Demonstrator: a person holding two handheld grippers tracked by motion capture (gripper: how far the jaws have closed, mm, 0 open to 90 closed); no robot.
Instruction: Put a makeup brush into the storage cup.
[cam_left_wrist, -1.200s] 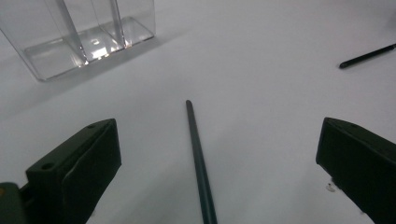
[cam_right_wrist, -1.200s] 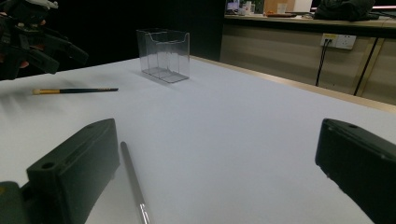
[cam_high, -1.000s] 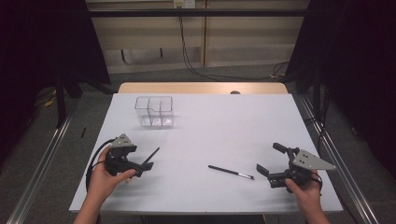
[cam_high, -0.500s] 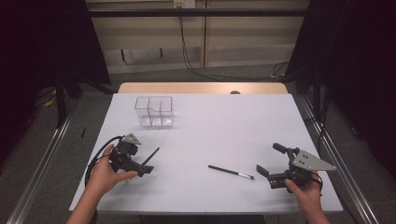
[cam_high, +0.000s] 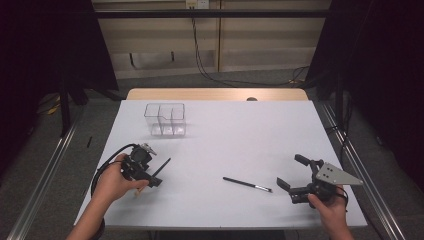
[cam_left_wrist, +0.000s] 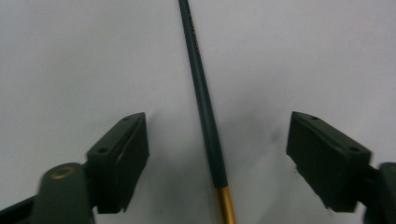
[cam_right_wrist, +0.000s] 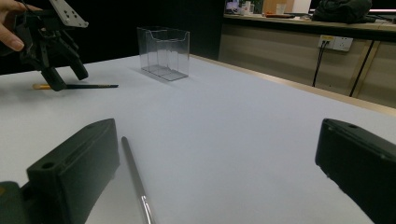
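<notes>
**Operator:** Brush (cam_left_wrist: 204, 100) is what I'm after, the dark one with the gold ferrule. It lies flat on the table (cam_high: 225, 145), right between the jaws of my left gripper (cam_left_wrist: 217, 154). Those jaws have just been closing, yet there is a gap on either side of the handle, so neither pad presses on it.

**Observer:** So nothing is gripped?

**Operator:** Correct. The shaft runs straight away from the gripper, a touch nearer the left pad than the right. I judge the step in hand is the pinch itself. To do it well I keep the tips low against the table, centre the handle between the pads, and close squarely across it just ahead of the gold band, so a thin round stick doesn't roll out sideways.

**Observer:** And farther out?

**Operator:** Beyond that hand, well ahead, stands the clear divided box (cam_high: 165, 119), likely where the brush belongs. Well off to the side my right gripper (cam_high: 291, 175) rests near the table with its jaws spread wide, holding nothing. A second brush (cam_high: 247, 184) lies just beside it, running alongside one of its pads in the right gripper view.
</notes>
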